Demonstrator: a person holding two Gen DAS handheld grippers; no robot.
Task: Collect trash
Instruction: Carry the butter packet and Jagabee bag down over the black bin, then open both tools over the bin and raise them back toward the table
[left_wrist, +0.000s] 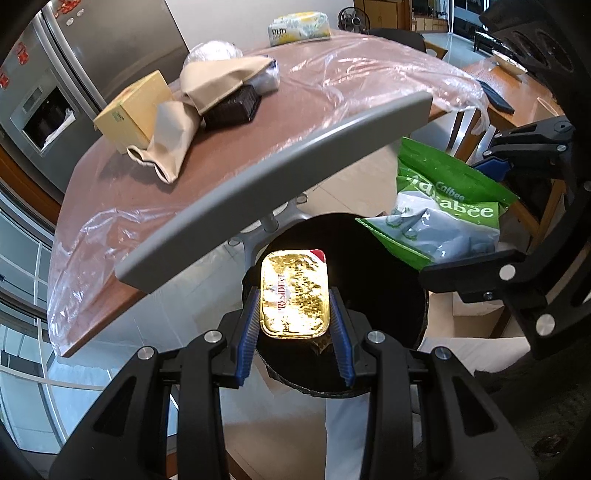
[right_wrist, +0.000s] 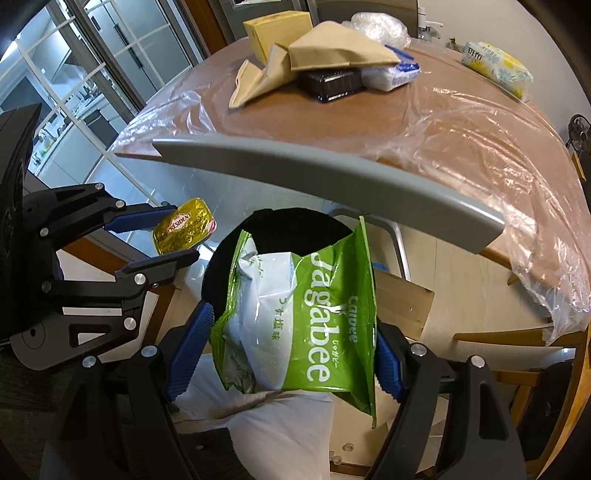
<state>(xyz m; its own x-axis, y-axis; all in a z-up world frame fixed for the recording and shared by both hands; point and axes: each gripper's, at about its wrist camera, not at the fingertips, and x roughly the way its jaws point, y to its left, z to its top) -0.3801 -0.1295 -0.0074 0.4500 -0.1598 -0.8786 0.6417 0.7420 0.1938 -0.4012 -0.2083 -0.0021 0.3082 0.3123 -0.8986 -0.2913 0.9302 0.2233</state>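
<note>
My left gripper (left_wrist: 294, 295) is shut on a gold foil President butter tub (left_wrist: 294, 293) and holds it over the open black bin (left_wrist: 384, 266). The tub also shows in the right wrist view (right_wrist: 183, 230), between the left gripper's blue pads (right_wrist: 142, 220). My right gripper (right_wrist: 291, 325) is shut on a green Jagabee snack bag (right_wrist: 295, 317) and holds it above the same bin (right_wrist: 273, 225). That bag also appears in the left wrist view (left_wrist: 436, 210), at the bin's right rim.
A grey chair back (left_wrist: 280, 177) curves above the bin, in front of a brown table (left_wrist: 280, 107) covered with clear plastic film. On the table lie a yellow box (left_wrist: 133, 110), crumpled brown paper bags (left_wrist: 207, 96), a black tray (left_wrist: 231, 107) and a tissue pack (right_wrist: 496, 68).
</note>
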